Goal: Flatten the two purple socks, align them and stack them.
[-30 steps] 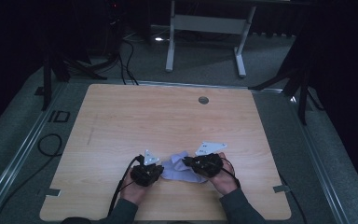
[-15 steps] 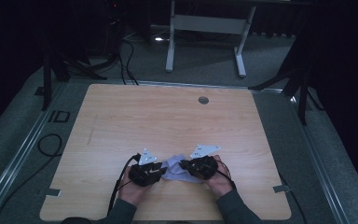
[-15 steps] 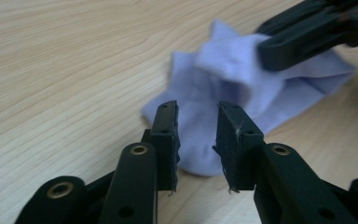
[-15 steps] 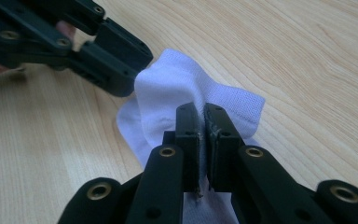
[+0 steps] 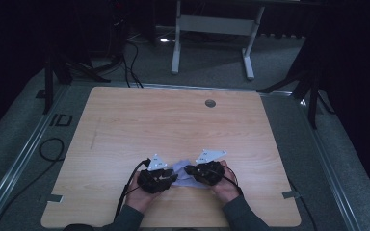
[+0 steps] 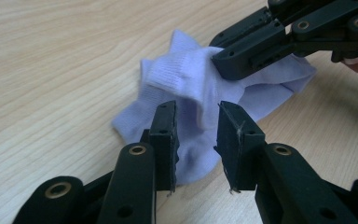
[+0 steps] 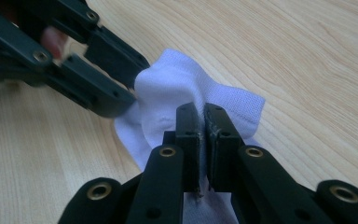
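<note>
A pale lilac sock (image 5: 182, 174) lies crumpled on the wooden table (image 5: 173, 120) near its front edge, between my two grippers. In the left gripper view the sock (image 6: 177, 79) is bunched into a ridge. The left gripper (image 6: 196, 109) is open, with a fold of that ridge standing between its jaws. The right gripper (image 6: 219, 58) comes in from the upper right and pinches the sock's far side. In the right gripper view the right gripper (image 7: 201, 109) is shut on the sock (image 7: 168, 84), and the left gripper (image 7: 137, 79) sits at the upper left against the fabric.
A round cable hole (image 5: 210, 103) sits near the table's far edge. Cables (image 5: 50, 149) lie on the floor to the left. A grey desk frame (image 5: 212, 24) stands behind the table. Bare wood stretches beyond the sock.
The right gripper has shifted slightly left, toward the left gripper, with the sock still between them. The left hand has barely moved.
</note>
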